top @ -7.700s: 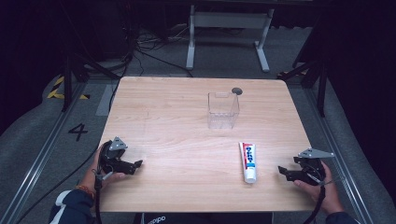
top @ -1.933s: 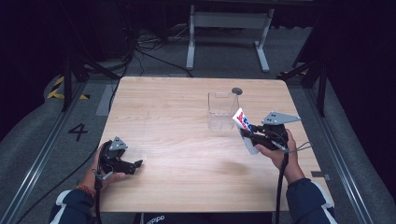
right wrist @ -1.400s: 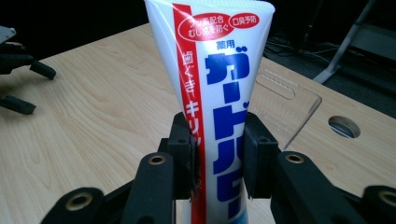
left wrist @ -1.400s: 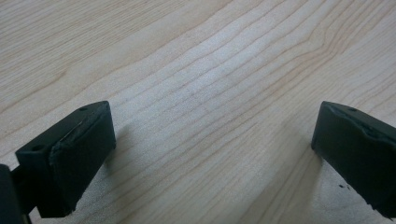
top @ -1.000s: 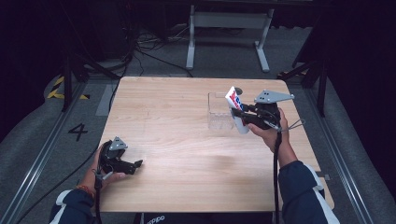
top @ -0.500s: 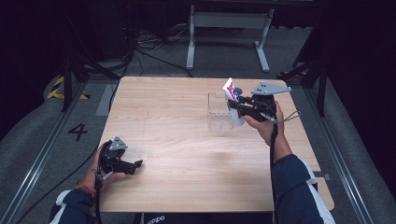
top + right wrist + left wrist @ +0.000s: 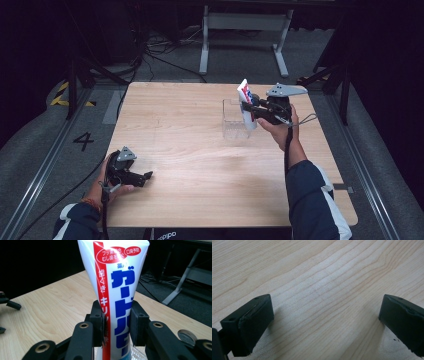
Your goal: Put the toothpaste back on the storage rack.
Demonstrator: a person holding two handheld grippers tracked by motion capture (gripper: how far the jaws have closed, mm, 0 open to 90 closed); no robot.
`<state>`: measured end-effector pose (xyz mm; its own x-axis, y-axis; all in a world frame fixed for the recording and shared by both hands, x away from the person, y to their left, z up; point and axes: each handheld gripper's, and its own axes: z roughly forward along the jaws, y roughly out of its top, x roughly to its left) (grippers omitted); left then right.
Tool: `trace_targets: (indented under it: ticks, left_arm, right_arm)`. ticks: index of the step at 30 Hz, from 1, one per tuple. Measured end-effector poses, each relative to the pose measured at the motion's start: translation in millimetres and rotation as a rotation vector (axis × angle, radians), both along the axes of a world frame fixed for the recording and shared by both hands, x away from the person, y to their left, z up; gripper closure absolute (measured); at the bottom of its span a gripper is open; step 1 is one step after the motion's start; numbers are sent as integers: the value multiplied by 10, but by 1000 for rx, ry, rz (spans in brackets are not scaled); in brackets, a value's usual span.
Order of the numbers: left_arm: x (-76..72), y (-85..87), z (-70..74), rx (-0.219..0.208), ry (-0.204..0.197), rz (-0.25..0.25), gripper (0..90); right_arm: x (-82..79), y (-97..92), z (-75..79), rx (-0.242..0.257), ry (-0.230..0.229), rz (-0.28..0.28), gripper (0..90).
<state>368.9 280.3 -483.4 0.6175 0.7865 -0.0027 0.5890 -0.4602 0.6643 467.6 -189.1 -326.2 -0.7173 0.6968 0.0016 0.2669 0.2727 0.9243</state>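
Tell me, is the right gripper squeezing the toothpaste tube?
Touching. The right gripper view shows the right gripper with both black pads pressed against the toothpaste tube.

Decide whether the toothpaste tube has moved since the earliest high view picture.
Yes. The toothpaste tube then lay flat near the table's right front; now the right gripper holds it upright, farther back, at the clear container.

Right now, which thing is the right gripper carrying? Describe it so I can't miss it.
Look at the far right part of the wooden table, above the clear plastic container. The right gripper is clamped on a toothpaste tube: white with a red stripe and blue lettering, the one colourful item there.
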Motion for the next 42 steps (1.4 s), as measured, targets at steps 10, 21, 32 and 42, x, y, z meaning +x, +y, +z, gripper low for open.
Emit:
trace_targets:
  ticks: [10, 21, 32, 42]
  left_arm:
    - [1, 2, 1, 3, -1, -2, 1]
    - [15, 0, 2, 7, -5, -8, 2]
    - [17, 1, 3, 7, -4, -11, 3]
    - [17, 2, 5, 8, -2, -11, 3]
  right_arm:
    - [126, 6, 10, 18, -30, -30, 692]
    - [283, 75, -25, 32, -37, -37, 692]
    - [405, 75, -174, 33, 3, -45, 692]
    - [482, 0, -464, 56, 16, -74, 687]
